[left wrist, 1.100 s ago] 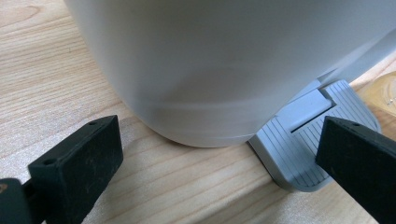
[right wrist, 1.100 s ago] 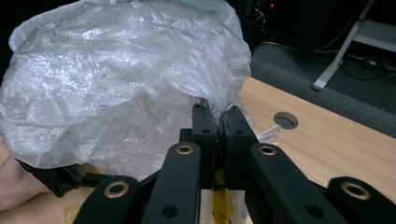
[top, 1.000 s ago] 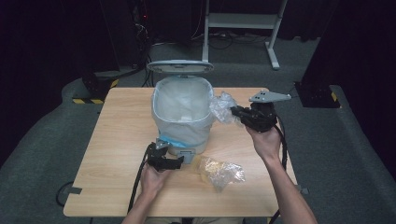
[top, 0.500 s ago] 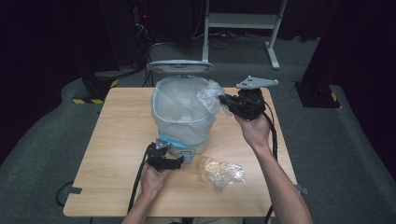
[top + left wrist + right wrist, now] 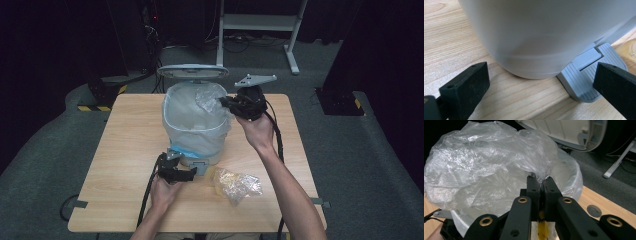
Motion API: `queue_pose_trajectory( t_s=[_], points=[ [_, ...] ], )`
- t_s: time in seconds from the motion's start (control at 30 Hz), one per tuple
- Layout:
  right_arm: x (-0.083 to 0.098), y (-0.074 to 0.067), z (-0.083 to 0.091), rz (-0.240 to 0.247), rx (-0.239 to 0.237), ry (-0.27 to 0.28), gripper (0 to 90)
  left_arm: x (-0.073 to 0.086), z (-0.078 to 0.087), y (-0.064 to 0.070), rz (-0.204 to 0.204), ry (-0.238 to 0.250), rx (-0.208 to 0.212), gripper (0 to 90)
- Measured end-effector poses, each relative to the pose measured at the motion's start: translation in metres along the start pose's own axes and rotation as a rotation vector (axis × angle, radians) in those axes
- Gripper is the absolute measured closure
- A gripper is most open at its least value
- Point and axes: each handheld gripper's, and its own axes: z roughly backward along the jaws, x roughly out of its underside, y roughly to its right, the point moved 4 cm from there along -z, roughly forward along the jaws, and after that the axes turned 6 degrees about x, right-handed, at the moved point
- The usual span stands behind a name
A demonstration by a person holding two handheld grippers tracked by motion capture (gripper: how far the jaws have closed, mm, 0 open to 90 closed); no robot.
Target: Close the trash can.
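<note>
- You look partway through, by my reading: your right claw holds one crumpled clear bag over the open mouth of the bin, not yet let go.
- A second clear wrapper with something yellowish inside lies on the counter, near the bin's front and just to the right of your left hand; that one looks left to do.
- The bin's lid stands up behind the mouth, so the way in is open.
- In the right gripper view the right claw's jaws are pressed together on a pinch of the film; the bulk of the bag billows up and to the left of the jaws, above the liner that is folded over the rim.
- Your left claw is spread wide and holds nothing. It sits low on the counter at the bin's base.
- In the left gripper view the grey foot pedal lies in front of the right-hand jaw, touching or nearly so; I cannot tell whether it is being pressed.
- What remains, as I judge it: release the held bag into the bin, then fetch the wrapper from the counter.
</note>
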Motion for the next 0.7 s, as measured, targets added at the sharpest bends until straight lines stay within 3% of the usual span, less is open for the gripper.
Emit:
queue_pose_trajectory(
  t_s=[0.4,0.7],
  points=[
    [-0.006,-0.01,-0.021,0.001,-0.02,-0.023,77.1,0.0,0.0,-0.001,-0.006,0.003,-0.005,0.7],
    [-0.008,-0.017,-0.029,0.015,-0.023,-0.024,53.8,0.0,0.0,0.0,-0.002,0.004,-0.004,0.7]
  ],
)
